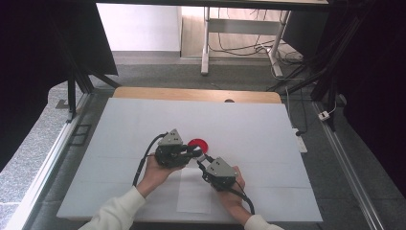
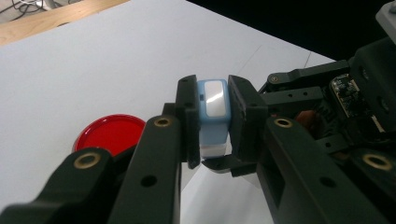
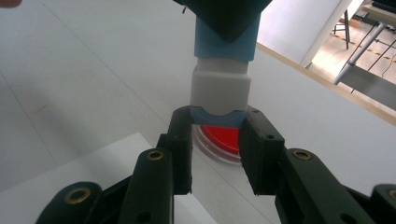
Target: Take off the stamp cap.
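Boxy blue-white stamp [image 2: 214, 116] – round red dish [image 2: 110, 134] beside

- One small blue-and-white object [image 2: 213, 116], clamped between both tools.
- One red round dish [image 1: 198, 143] on the table.
- Two grippers: the left gripper [image 1: 195, 152] and the right gripper [image 1: 203, 160].
- One table [image 1: 268, 124] under a white cover.
- One white paper sheet [image 1: 194, 194] at the near edge.
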The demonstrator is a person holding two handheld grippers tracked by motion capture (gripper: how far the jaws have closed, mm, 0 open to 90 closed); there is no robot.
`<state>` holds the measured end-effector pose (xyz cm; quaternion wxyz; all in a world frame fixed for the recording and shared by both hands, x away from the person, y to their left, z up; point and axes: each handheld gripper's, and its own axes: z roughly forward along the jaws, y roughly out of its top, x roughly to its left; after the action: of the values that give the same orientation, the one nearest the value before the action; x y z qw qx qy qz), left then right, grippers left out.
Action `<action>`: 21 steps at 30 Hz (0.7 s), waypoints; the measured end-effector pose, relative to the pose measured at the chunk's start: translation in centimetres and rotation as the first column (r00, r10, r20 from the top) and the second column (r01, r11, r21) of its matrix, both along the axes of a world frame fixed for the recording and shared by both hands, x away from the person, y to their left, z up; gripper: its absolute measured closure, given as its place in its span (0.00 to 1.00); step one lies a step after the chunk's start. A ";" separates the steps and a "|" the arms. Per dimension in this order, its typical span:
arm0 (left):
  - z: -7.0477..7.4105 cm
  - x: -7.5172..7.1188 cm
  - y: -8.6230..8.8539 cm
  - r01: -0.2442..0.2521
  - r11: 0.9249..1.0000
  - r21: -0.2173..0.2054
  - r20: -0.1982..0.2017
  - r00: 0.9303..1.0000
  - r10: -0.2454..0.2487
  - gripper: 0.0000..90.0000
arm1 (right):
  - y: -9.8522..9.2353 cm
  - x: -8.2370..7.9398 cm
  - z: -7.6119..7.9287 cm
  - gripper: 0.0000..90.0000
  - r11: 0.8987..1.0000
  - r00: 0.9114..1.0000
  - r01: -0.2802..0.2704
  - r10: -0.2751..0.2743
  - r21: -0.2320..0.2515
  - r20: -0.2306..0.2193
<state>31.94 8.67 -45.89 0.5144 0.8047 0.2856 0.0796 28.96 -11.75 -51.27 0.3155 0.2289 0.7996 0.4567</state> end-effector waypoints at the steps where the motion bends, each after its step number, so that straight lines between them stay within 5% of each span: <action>1: 0.0 0.0 0.0 0.000 1.000 0.002 0.000 1.000 0.000 0.84 | 0.0 0.0 0.0 0.74 1.000 1.000 -0.006 0.006 -0.004 0.005; 7: 0.0 0.0 0.0 0.000 1.000 -0.003 -0.002 1.000 0.000 0.84 | 0.0 0.0 0.1 0.74 0.999 1.000 -0.006 0.007 -0.038 0.027; 21: 0.1 0.0 0.1 0.001 1.000 -0.013 0.000 1.000 -0.001 0.83 | -0.2 -0.2 0.0 0.74 0.998 0.999 0.015 -0.013 0.055 -0.035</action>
<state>31.95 8.80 -45.81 0.5195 0.8016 0.2856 0.0775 28.78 -11.92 -51.22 0.2984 0.2512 0.7904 0.4723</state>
